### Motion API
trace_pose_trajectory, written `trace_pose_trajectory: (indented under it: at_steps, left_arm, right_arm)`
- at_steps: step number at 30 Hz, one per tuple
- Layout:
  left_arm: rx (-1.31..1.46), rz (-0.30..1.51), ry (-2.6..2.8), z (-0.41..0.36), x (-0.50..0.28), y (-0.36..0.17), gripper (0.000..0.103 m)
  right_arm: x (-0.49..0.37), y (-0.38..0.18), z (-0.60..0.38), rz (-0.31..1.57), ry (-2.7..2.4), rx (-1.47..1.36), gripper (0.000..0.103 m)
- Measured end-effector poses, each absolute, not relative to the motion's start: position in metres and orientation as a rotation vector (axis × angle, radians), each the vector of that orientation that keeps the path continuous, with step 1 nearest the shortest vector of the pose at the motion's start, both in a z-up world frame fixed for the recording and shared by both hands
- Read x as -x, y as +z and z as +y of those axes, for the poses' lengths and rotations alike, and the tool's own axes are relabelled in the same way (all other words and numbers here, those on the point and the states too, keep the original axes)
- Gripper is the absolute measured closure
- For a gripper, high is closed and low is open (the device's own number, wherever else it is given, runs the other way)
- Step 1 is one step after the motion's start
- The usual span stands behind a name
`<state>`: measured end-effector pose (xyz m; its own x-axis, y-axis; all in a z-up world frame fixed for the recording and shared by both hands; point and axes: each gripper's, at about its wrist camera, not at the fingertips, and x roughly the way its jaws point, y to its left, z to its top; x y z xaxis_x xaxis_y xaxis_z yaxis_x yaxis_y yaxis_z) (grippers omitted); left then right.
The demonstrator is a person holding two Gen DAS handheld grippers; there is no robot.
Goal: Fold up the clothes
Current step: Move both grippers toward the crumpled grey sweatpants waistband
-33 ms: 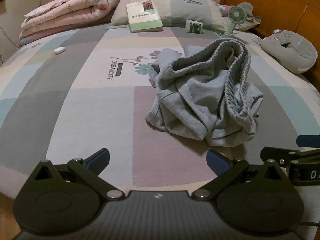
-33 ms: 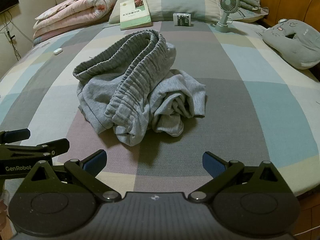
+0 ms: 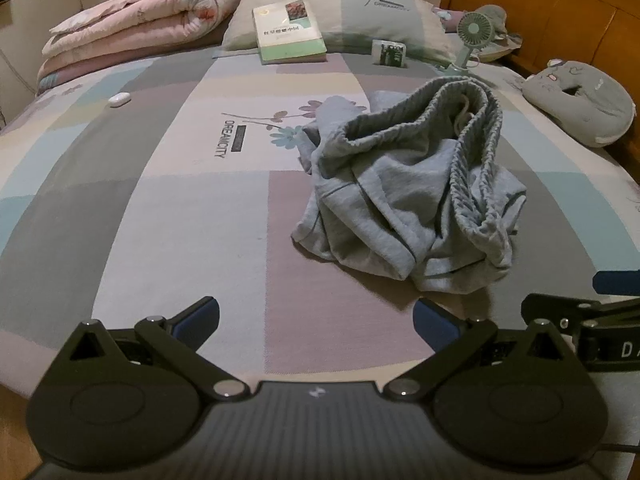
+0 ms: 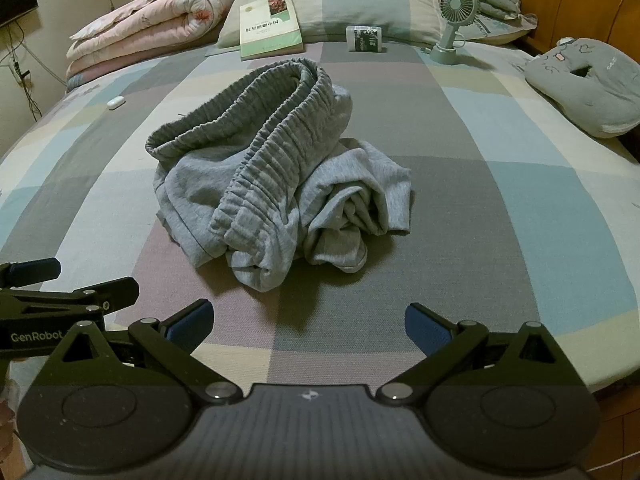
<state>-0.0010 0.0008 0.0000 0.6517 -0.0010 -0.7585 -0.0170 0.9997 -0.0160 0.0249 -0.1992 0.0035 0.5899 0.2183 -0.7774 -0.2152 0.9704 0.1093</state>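
Grey sweatpants (image 3: 408, 196) (image 4: 276, 172) lie crumpled mid-bed on the checked bedsheet (image 3: 160, 208) (ribbed waistband uppermost, gaping open). Left hand-held gripper (image 3: 316, 316) at the near bed edge, fingers spread wide, holding nothing. Right hand-held gripper (image 4: 308, 320) the same, apart and short of the cloth. Book (image 4: 270, 24) leans on the pillow (image 4: 360, 0).

Grey sweatpants (image 4: 276, 184), crumpled in a heap, ribbed waistband uppermost and gaping, mid-bed

The bed (image 4: 520, 200) carries crumpled grey pants (image 4: 276, 184), a book (image 4: 270, 24) and a fan (image 4: 454, 20).
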Motion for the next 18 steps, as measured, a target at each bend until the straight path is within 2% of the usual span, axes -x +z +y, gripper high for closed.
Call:
trace_pose_trajectory:
  at_steps: [18]
  left_arm:
    - [0.043, 0.861, 0.009, 0.0026, 0.0025, -0.0001, 0.001]
  right_arm:
    - [-0.0238, 0.0051, -0.1985, 0.896, 0.257, -0.008, 0.000]
